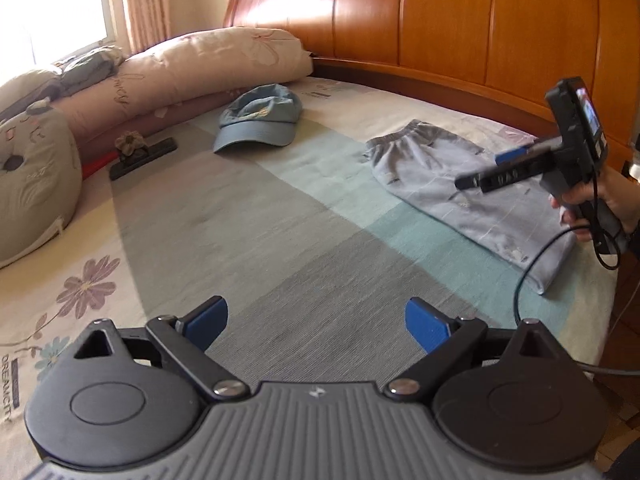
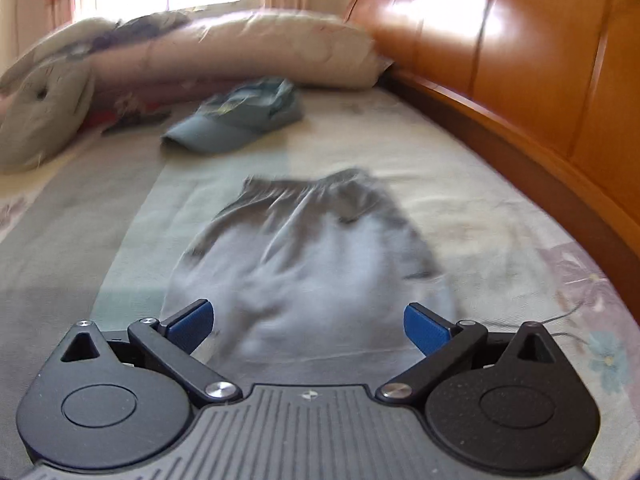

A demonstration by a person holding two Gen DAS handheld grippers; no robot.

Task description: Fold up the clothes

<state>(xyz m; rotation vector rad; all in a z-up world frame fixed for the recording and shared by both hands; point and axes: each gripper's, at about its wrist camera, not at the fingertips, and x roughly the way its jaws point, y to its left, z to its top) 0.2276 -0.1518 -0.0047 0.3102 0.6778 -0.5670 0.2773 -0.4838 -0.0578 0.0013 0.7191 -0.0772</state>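
A pale blue-grey pair of pants (image 1: 468,196) lies folded over on the bed sheet, waistband toward the headboard. In the right wrist view the pants (image 2: 308,264) fill the middle, blurred. My right gripper (image 2: 308,326) hovers open above their near end, nothing between its blue pads. From the left wrist view that gripper (image 1: 484,170) is seen side-on over the pants, held by a hand (image 1: 608,204). My left gripper (image 1: 316,322) stands open over bare sheet, well left of the pants.
A blue cap (image 1: 260,120) lies on the sheet toward the pillows. Rolled quilts and pillows (image 1: 192,68) line the far left. A wooden headboard (image 1: 460,20) bounds the right side. A black tool with a red handle (image 1: 140,158) lies by the quilts.
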